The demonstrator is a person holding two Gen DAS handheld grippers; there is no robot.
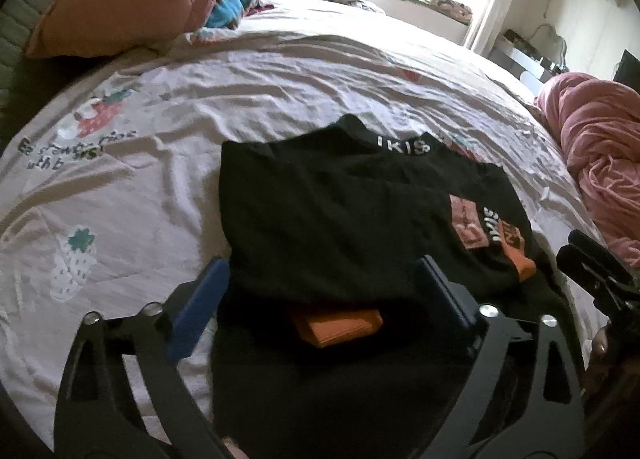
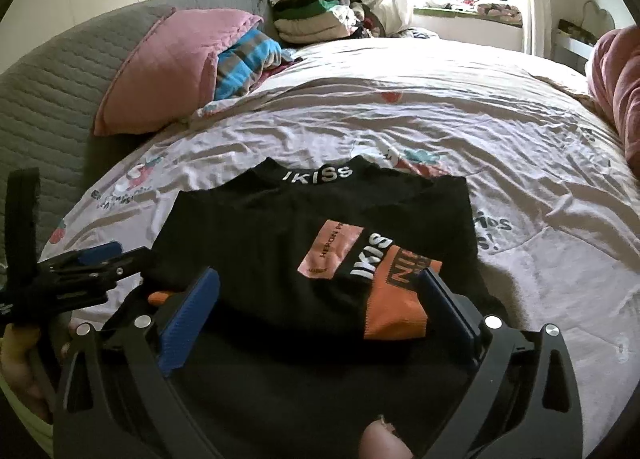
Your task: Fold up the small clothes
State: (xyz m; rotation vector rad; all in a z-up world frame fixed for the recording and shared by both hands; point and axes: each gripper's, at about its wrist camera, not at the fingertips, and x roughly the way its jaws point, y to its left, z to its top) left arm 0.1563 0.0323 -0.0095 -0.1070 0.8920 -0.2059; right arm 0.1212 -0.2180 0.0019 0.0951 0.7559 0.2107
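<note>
A small black shirt [image 1: 332, 215] [image 2: 280, 243] lies folded on the white printed bed sheet [image 1: 240, 91] [image 2: 440, 131]. White "IKISS" lettering marks its collar, and pink and orange patches show on its front. My left gripper [image 1: 324, 287] hovers over the shirt's near edge with its blue fingers [image 1: 200, 307] spread wide, and the cloth lies loose between them. My right gripper [image 2: 320, 303] is also open, astride the near edge by the orange patch [image 2: 396, 315]. Each gripper shows at the edge of the other's view: the right one [image 1: 596, 271] and the left one [image 2: 84, 271].
A pink pillow [image 2: 176, 67] and a blue striped cloth [image 2: 244, 63] lie against the grey headboard [image 2: 48, 91]. A stack of folded clothes [image 2: 316, 19] stands at the far end by the window. A pink blanket [image 1: 600, 155] is bunched at the bed's right side.
</note>
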